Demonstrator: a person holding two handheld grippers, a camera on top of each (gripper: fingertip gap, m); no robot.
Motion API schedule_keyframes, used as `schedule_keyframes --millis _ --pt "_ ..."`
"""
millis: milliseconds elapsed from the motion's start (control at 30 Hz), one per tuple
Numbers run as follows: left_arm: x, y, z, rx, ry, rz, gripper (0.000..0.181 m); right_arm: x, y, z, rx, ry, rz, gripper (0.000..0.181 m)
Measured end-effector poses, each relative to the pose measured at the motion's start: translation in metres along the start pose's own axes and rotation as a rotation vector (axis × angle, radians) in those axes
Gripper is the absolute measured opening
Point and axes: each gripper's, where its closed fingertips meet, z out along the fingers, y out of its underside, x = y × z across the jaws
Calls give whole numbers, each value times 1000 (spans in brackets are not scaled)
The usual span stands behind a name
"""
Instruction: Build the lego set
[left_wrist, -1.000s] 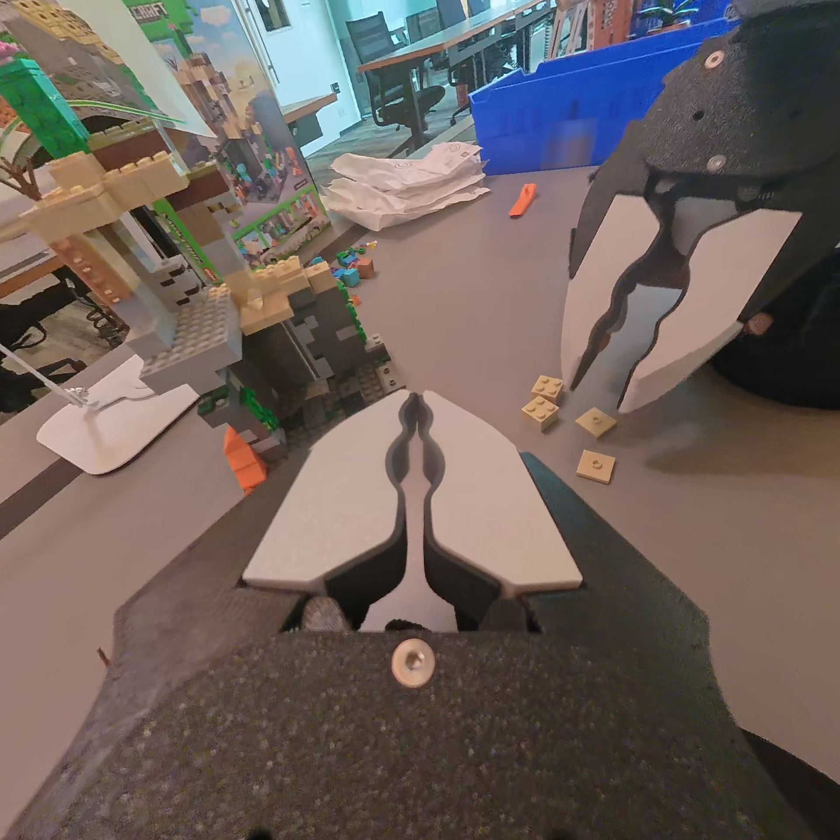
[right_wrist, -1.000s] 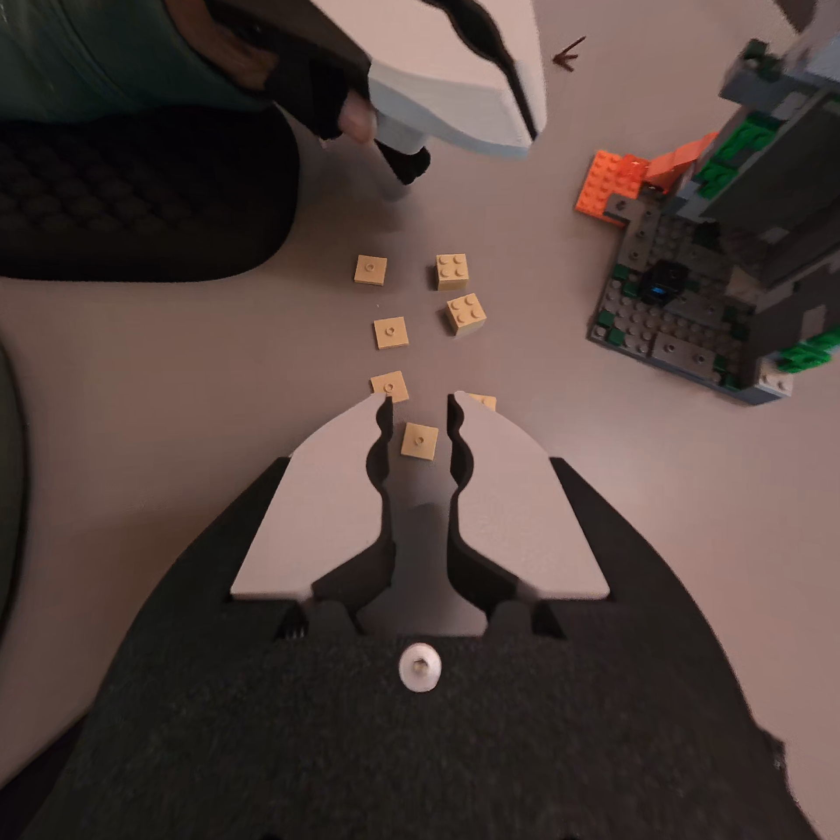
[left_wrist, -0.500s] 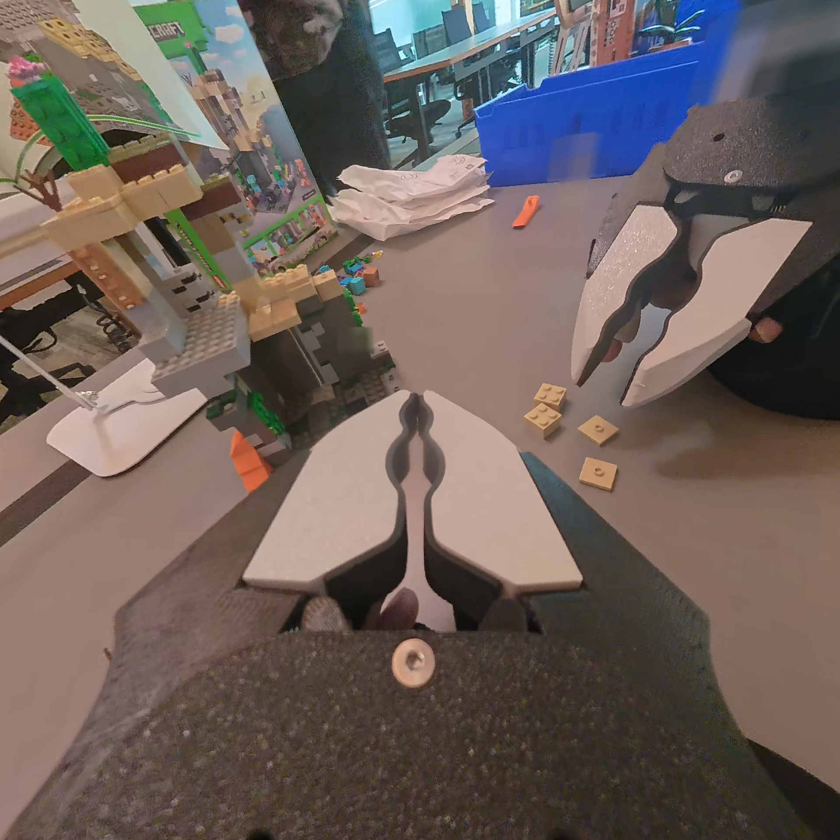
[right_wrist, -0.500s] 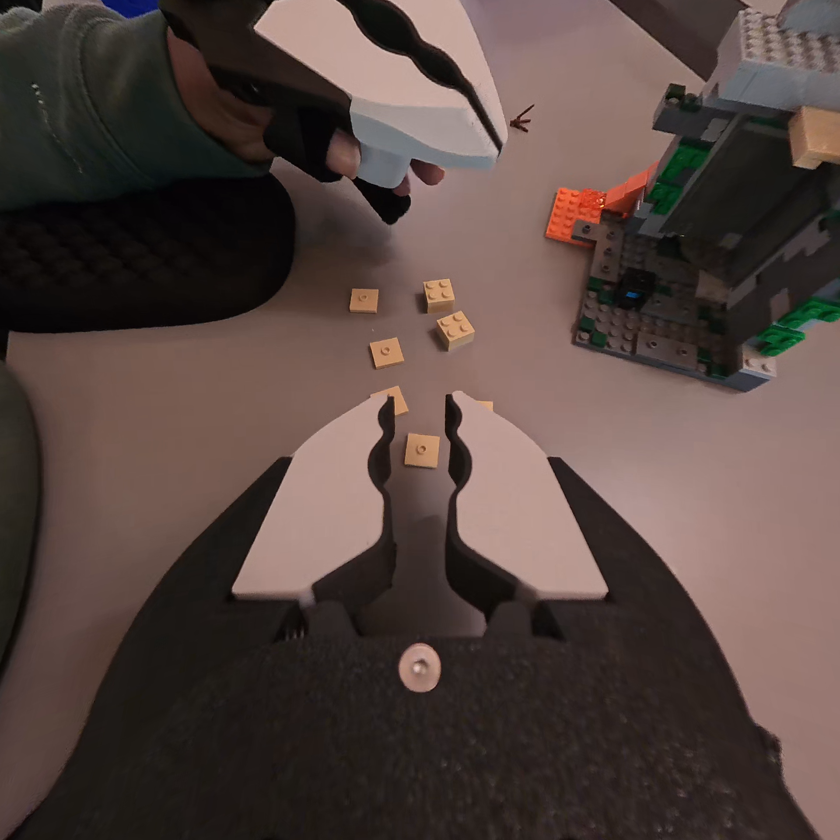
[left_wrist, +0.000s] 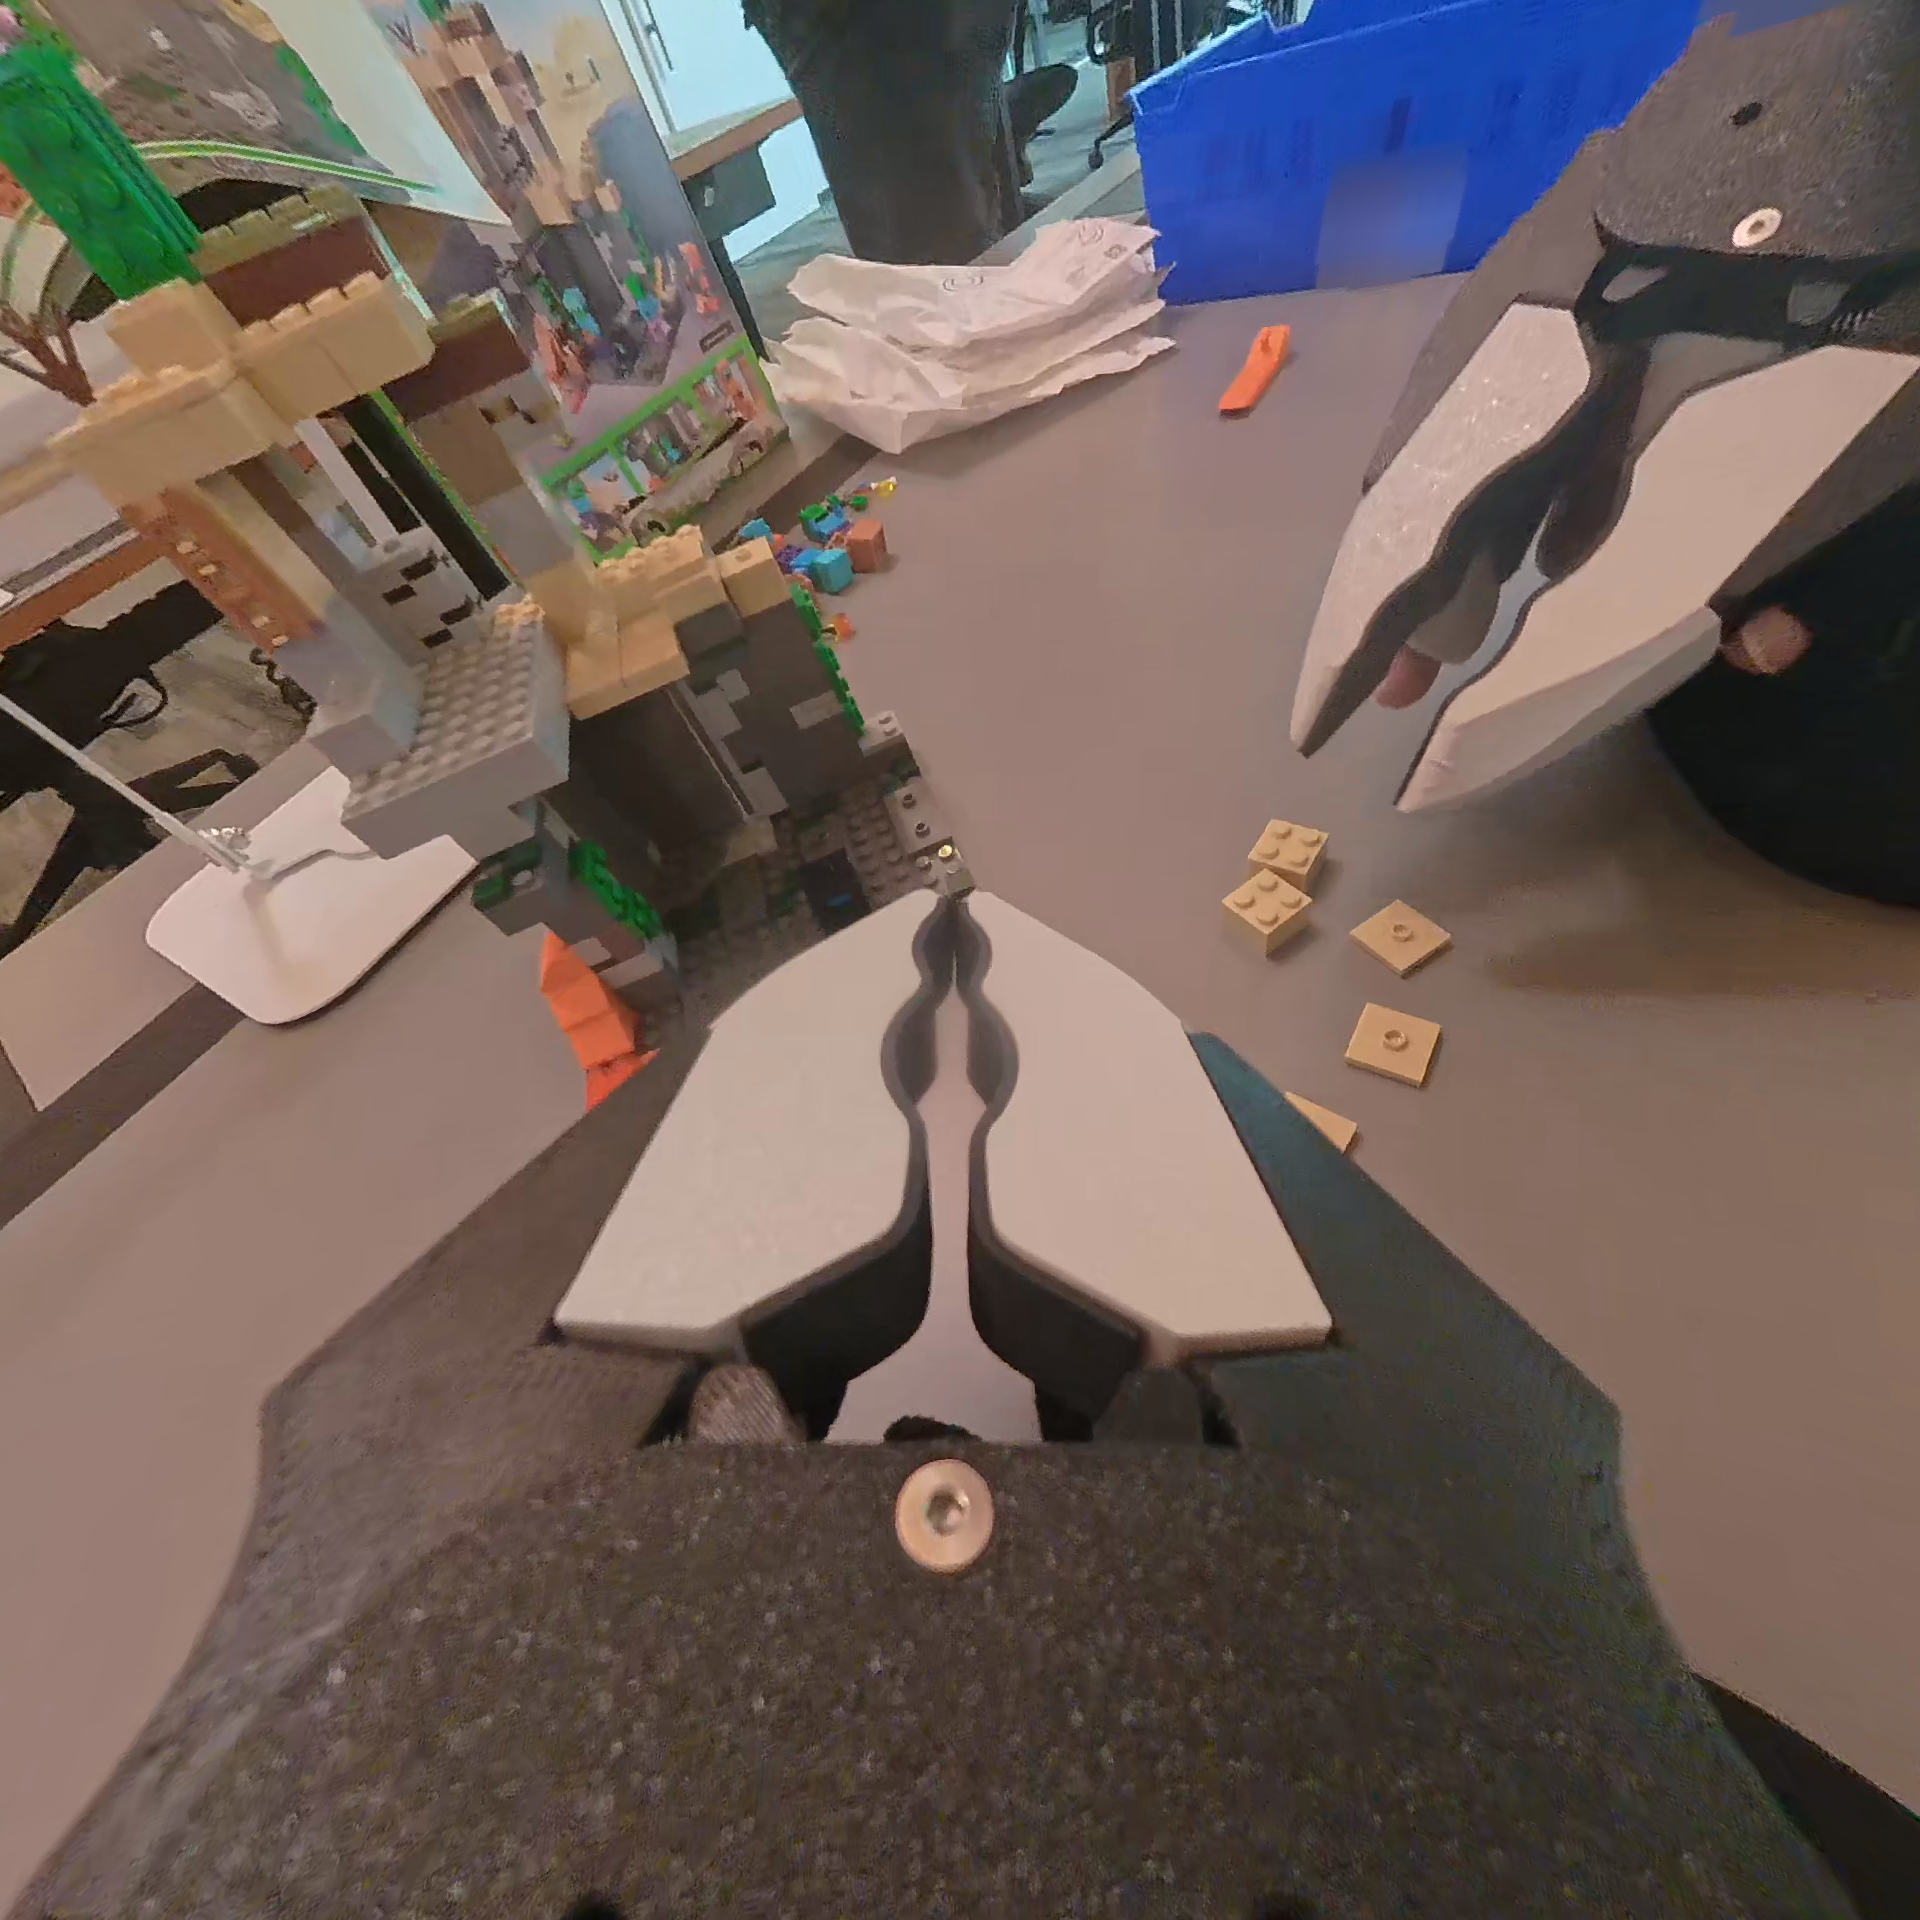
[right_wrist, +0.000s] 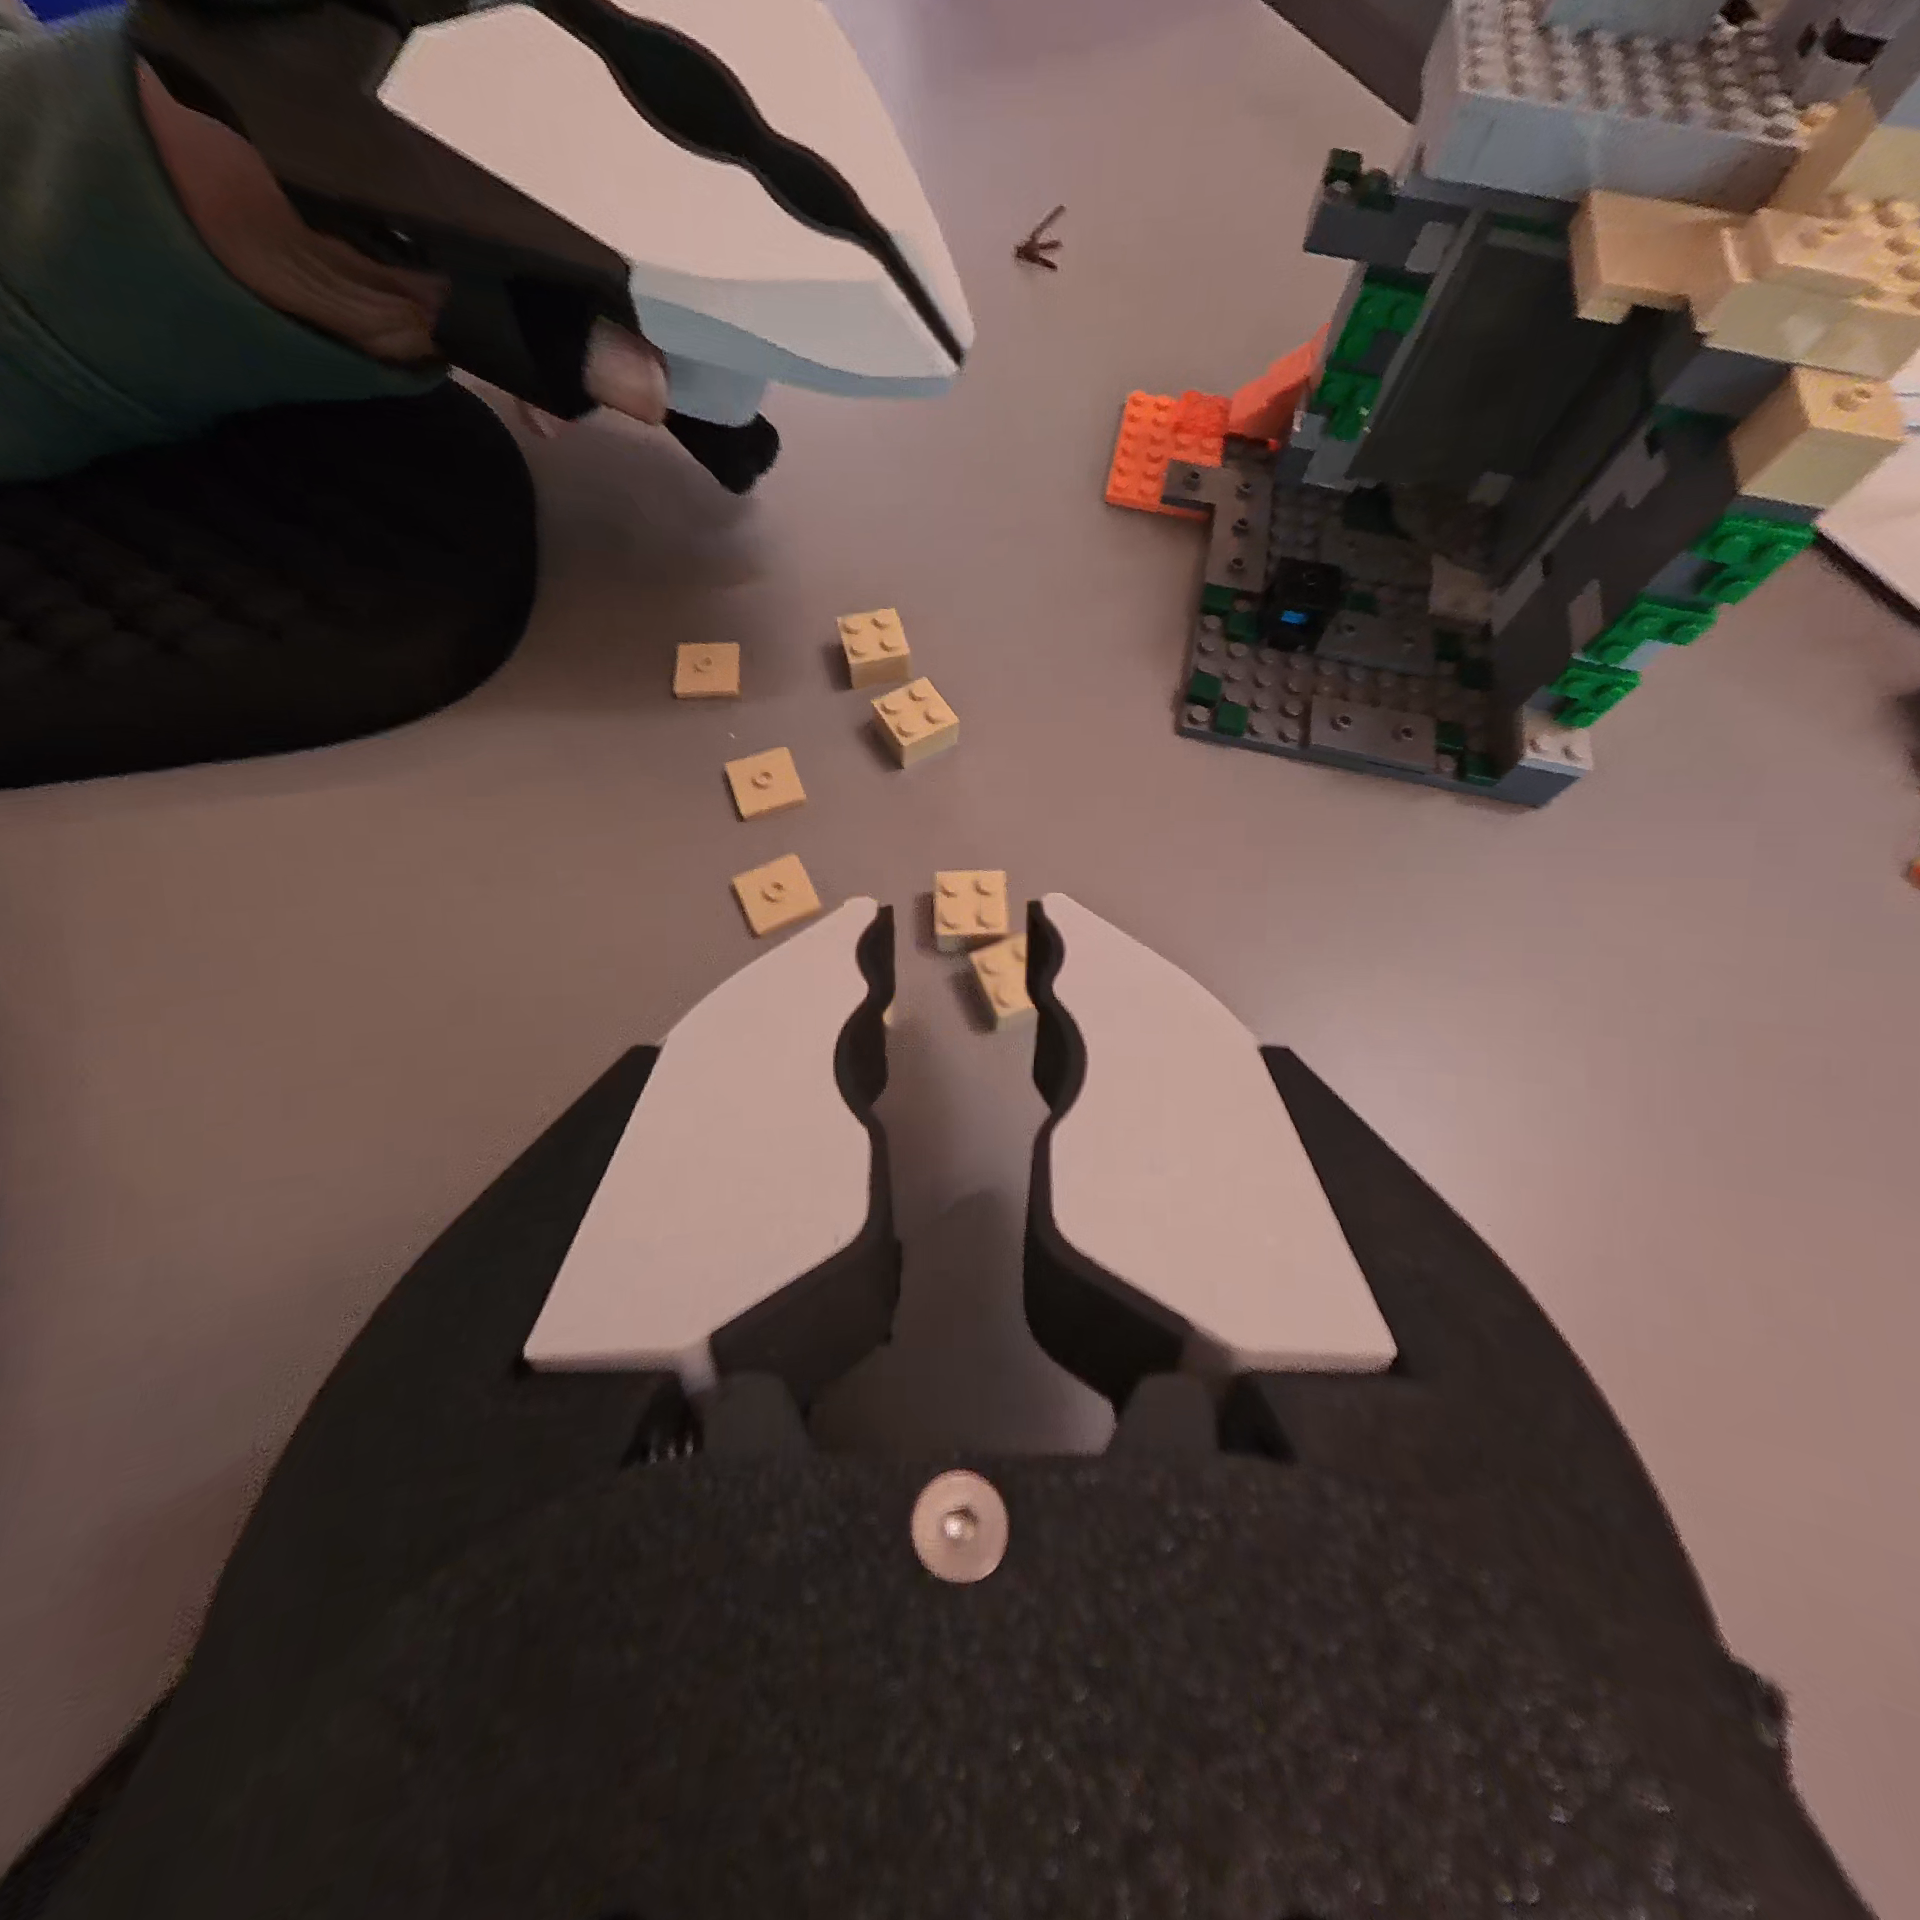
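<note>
The part-built lego model of grey, tan and green bricks stands on the grey table, left of my left gripper, which is shut and empty near the model's base. In the right wrist view the model is at the upper right. My right gripper is open above the table, a tan 2x2 brick showing between its tips and another beside it. Two more tan bricks and three flat tan tiles lie just beyond. The left gripper shows shut at the top left.
A blue bin, white paper bags, an orange tool and the set's box are at the back. Small loose coloured pieces lie by the box. A white stand base sits left. A black pad lies beside the tiles. Some 10 centimetres of space lies between my two pairs of fingers. My left gripper's tips are some 15 centimetres from the model.
My right gripper has shifted from over a flat tan tile to over the two tan bricks, still open. The left gripper stays shut and has moved slightly nearer the model.
</note>
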Motion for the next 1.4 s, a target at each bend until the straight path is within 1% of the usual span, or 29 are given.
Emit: schedule_keyframes --millis 167,300,433,533,567,633,733,1067,1233,1400 --pt "-2 1 0 6 5 -26 0 25 8 -9 -62 34 -47 26" --pt "-5 5 0 0 1 -38 0 34 15 -7 -119 -13 -87 30" --pt "-9 6 -1 2 -1 -58 0 23 18 8 -188 -99 -130 31" --pt "-9 7 0 0 4 -62 0 15 25 18 -262 -138 -222 31" --pt "-8 8 0 -2 6 -58 0 15 27 21 -281 -142 -238 30" --pt "-7 8 1 -8 10 -48 0 12 31 25 -312 -172 -250 17" --pt "-6 9 1 -14 10 -38 0 10 31 24 -331 -191 -267 16" --pt "-3 12 4 -33 25 -34 0 14 11 6 -268 -136 -237 16" --pt "-3 13 4 -35 28 -42 0 14 4 9 -253 -128 -225 16" --pt "-3 15 5 -39 32 -43 0 15 6 16 -270 -119 -220 16"
